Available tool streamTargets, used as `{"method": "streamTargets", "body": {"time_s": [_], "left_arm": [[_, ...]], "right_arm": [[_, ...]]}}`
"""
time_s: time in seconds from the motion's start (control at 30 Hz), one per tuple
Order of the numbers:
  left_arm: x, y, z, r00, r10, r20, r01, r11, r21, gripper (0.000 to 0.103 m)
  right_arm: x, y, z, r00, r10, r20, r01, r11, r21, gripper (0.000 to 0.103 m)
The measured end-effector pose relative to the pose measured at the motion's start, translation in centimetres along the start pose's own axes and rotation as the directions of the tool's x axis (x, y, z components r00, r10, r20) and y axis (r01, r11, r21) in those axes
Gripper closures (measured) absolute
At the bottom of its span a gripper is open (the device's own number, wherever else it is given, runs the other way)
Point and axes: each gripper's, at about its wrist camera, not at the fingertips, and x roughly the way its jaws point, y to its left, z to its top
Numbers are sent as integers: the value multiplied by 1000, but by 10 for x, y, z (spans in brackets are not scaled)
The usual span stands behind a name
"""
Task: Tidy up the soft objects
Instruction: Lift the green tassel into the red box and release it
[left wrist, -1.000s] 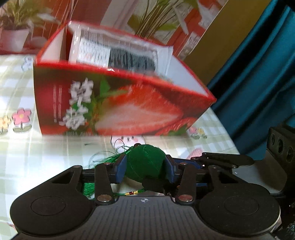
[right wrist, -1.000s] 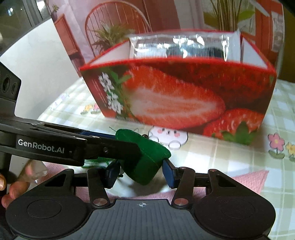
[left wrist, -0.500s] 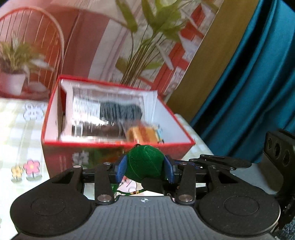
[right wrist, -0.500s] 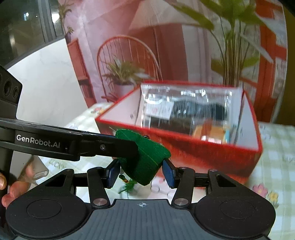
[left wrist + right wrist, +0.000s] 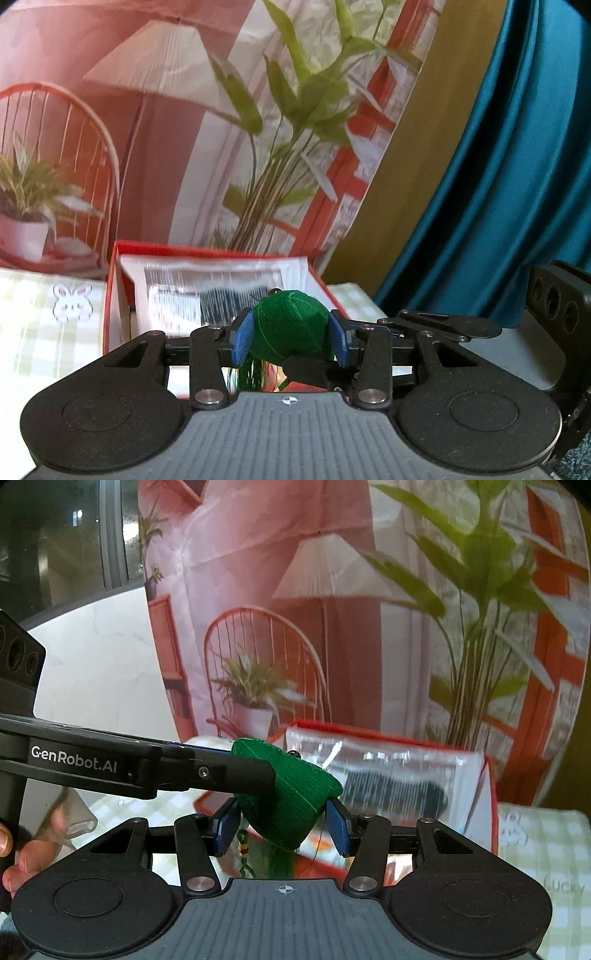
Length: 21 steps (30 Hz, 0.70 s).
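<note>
while the green stuffed pouch [image 5: 291, 325] is held in the air in front of the red box [image 5: 112, 295], it is clamped from two directions at once. in the left wrist view, the left gripper [image 5: 290, 336] is seen partly closed, its blue pads [image 5: 243, 338] pressed against both sides of the pouch. in the right wrist view, the right gripper [image 5: 282, 825] is likewise partly closed around the same green pouch [image 5: 291, 797], with a blue pad set against each side of it, and the black finger of the left gripper [image 5: 221, 771] is seen reaching in from the left edge and lying across the top of the pouch. a green tassel [image 5: 251, 373] with a beaded cord [image 5: 242, 845] is seen hanging below the pouch. the red box is placed on a checked tablecloth [image 5: 37, 332] printed with a rabbit figure, and a clear plastic packet [image 5: 214, 291] with dark contents is seen lying inside it; the same packet [image 5: 391, 771] is blurred in the right wrist view. a printed backdrop [image 5: 147, 129] with a lamp, a chair and plants is hung behind the table, and a teal curtain [image 5: 517, 166] is seen to its right. fingers of a hand [image 5: 26, 856] are visible at the lower left edge of the right wrist view.
</note>
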Motion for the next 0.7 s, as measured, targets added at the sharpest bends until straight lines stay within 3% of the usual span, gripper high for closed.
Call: {"method": "streamTargets", "body": {"time_s": [0.4, 0.7], "left_arm": [[17, 16, 40, 998, 19, 59, -20, 1000, 16, 58], [49, 39, 28, 1000, 25, -2, -25, 1000, -4, 58]], "right_arm": [[28, -8, 52, 997, -28, 75, 33, 997, -69, 56], [61, -14, 42, 999, -48, 25, 49, 997, -61, 56]]}}
